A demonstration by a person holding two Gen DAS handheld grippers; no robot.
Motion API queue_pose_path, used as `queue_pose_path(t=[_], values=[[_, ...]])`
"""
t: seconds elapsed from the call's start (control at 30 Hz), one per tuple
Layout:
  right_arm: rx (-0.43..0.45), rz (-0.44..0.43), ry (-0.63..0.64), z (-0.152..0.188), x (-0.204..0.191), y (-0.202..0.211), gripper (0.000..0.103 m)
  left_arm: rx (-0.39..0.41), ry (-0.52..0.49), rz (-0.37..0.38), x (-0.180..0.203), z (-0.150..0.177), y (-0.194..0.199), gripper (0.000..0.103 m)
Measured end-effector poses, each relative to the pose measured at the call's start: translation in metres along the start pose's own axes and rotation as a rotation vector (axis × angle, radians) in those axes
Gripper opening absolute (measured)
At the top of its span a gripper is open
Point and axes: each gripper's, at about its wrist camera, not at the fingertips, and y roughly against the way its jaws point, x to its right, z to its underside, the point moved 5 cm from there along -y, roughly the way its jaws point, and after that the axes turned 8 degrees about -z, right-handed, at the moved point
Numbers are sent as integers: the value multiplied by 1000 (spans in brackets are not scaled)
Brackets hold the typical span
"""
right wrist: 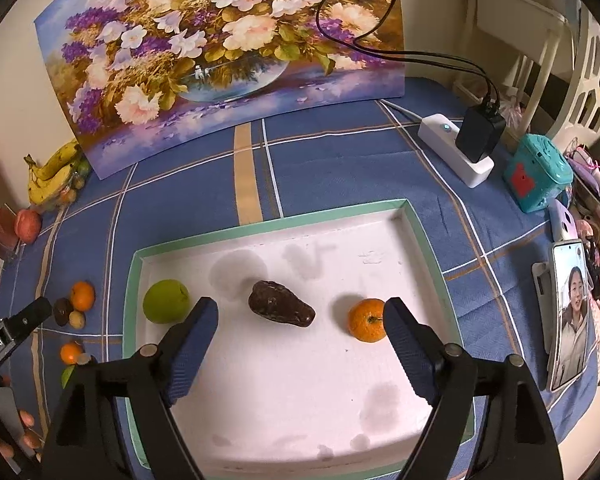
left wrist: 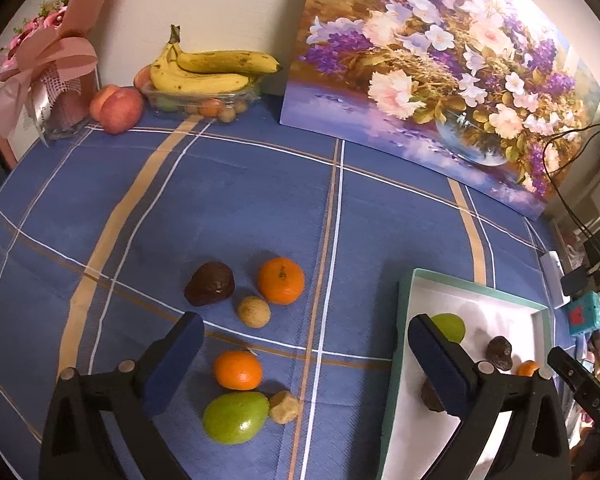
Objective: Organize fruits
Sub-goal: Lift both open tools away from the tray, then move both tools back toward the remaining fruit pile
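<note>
Ahead of the right gripper (right wrist: 300, 320), whose jaws stand wide and hold nothing, lies a white tray with a green rim (right wrist: 267, 224). It contains three fruits: a dark avocado (right wrist: 280, 309) just beyond the gap between the jaws, a green fruit (right wrist: 165, 301) outside the left jaw, and a mandarin (right wrist: 366, 320) touching or just beside the right jaw's tip.

Likewise the left gripper (left wrist: 304, 340) has its jaws wide and empty. Between and just beyond them, on the blue checked surface (left wrist: 239, 200), sit six loose fruits: a brown avocado (left wrist: 209, 289), an orange (left wrist: 280, 281), a small tan fruit (left wrist: 253, 311), a second orange (left wrist: 237, 370), a green mango (left wrist: 235, 418) and a knobbly tan piece (left wrist: 284, 407). Far ahead, a clear tub (left wrist: 203, 104) holds small fruits under bananas (left wrist: 207, 70), beside a peach (left wrist: 117, 109).

Lettering "GenRobot.AI" shows on the left gripper's body in the right view; "DAS" marks the other gripper in the left view.

Only the right view shows a phone (right wrist: 568, 312), a power strip (right wrist: 456, 152) and a teal box (right wrist: 538, 176)
</note>
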Motion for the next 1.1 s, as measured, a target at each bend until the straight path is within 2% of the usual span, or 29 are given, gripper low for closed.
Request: queue_pose_path(t=[0.17,0.2,0.23,0.27,0.67,0.83,1.1], values=[[14,1,5,0,-2,2,87,3,-10,-9,1,0,0,103],[18,3,6,-1,-2,2,89,4,-11,-13,1,0,0,103],[26,5,8,-1,-3,3,97,4,-11,-15,1,0,0,103],[32,4,9,-1,-4,3,98,5,-9,-16,0,0,0,103],[39,-58,15,-3,-26,2,98,19,23,45,-10,-1,3,103],[33,-73,64,-3,-50,-1,98,60,9,13,-21,-6,10,103],[45,-153,116,1,-96,-10,98,97,82,-31,-70,-17,14,103]])
